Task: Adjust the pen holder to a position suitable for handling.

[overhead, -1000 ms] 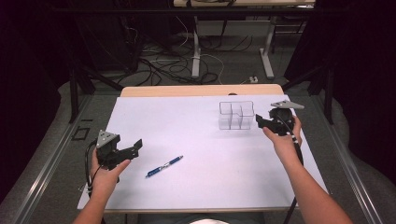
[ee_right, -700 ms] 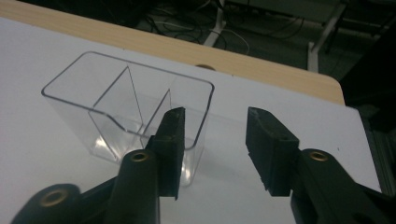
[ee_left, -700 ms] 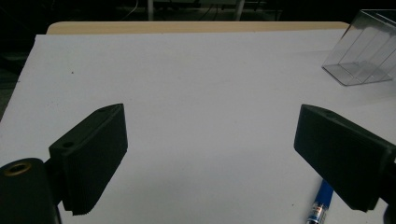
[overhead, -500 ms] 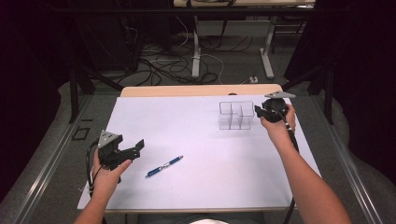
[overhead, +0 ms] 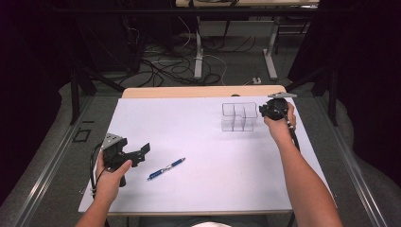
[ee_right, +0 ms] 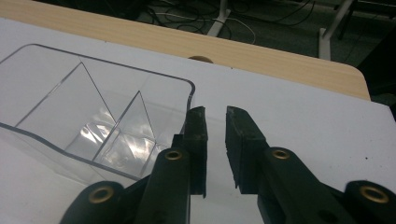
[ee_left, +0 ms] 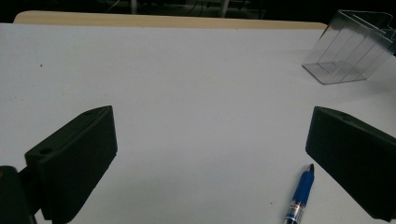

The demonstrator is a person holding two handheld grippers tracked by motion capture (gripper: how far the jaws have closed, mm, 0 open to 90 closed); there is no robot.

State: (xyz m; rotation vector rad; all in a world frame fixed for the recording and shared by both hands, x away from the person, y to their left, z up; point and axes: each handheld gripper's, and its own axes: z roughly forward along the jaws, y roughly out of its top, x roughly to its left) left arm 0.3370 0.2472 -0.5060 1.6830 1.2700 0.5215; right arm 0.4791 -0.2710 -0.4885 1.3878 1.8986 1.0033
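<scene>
A blue pen (overhead: 165,168) lies on the white table sheet (overhead: 208,127), just right of my left gripper (overhead: 140,154). In the left gripper view its jaws (ee_left: 210,154) stand wide apart, having just been opening, with bare sheet between them and the pen's tip (ee_left: 299,200) by the right jaw. A clear divided organizer (overhead: 239,117) stands at the back right. My right gripper (overhead: 261,111) sits at its right wall. Its jaws (ee_right: 215,126) have just been closing to a narrow gap beside the organizer's corner (ee_right: 93,116); I cannot tell whether the clear wall lies between them.
The wooden table edge (overhead: 203,91) runs along the back, with cables and table legs on the floor (overhead: 198,61) beyond. The person's forearms come in from the bottom, the right one (overhead: 302,179) stretched along the table's right side.
The right hand has moved left and slightly down to the organizer's right wall, and its jaws have narrowed. The left hand has stayed in place beside the pen.
</scene>
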